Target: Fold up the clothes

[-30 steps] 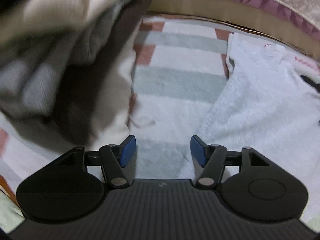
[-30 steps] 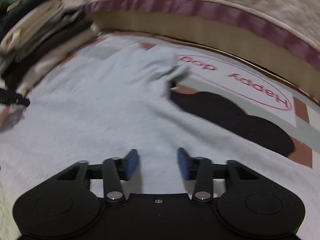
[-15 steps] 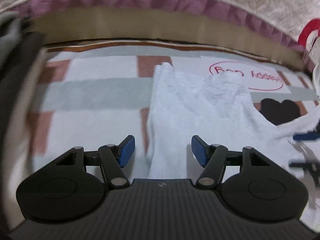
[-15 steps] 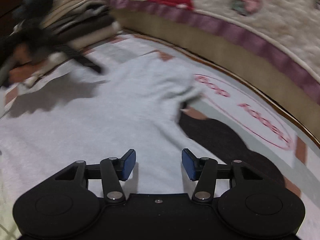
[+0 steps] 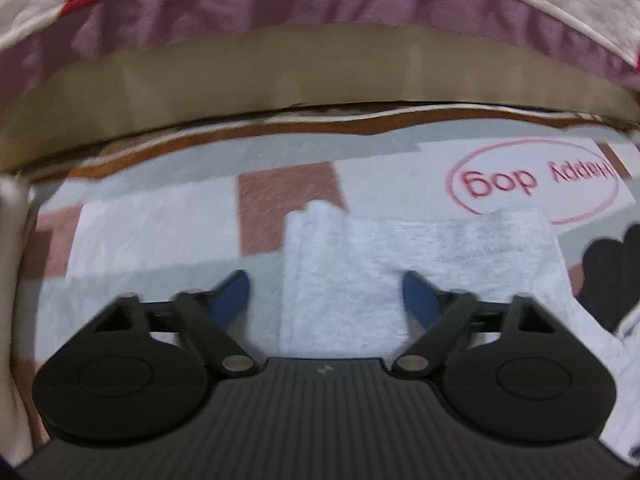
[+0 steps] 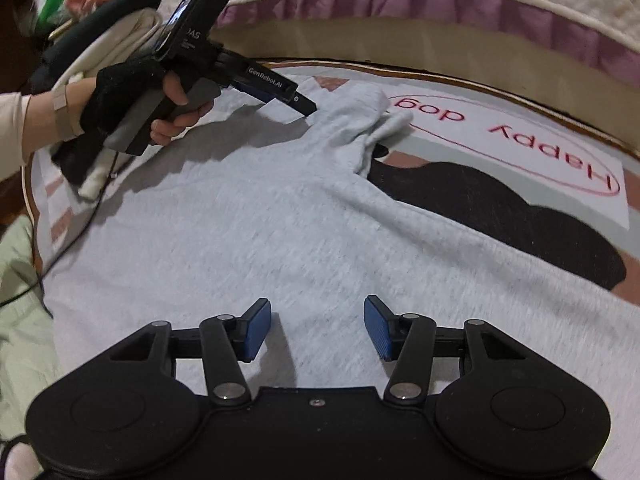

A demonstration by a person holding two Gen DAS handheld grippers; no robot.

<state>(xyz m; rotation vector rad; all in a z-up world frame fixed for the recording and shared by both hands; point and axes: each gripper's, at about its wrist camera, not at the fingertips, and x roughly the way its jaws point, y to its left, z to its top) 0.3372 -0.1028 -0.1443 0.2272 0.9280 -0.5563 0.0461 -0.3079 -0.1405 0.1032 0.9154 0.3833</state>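
Right gripper (image 6: 318, 330): its jaws stand wide apart and hold nothing; it hovers low over the broad body of the cloth.
Grey garment (image 6: 280, 240): it lies spread flat on the patterned mat (image 6: 580, 152), with one narrow part, maybe a sleeve or a leg, reaching to the far side, where the end (image 6: 360, 128) is bunched and wrinkled.
Left gripper (image 5: 326, 296): the jaws are also wide and empty; the edge of that narrow end lies between the blue pads (image 5: 416, 300), just in front of them. The right view shows a gloved hand (image 6: 132, 100) that holds this tool with the tip at the bunched end.
Stack of clothes (image 6: 100, 40): folded pieces lie at the far left, near the bed edge (image 6: 440, 36).
Risk, grasp: if the left jaws close too high, they may take only the top layer, or the mat together with the cloth.
Risk, fold: the wrinkles at the end could be folded in and give an uneven edge.
Risk, drag: with the right gripper not pressing, a pull from the left could slide the whole garment.
Risk, view: the left picture is blurred, so the exact contact cannot be told.
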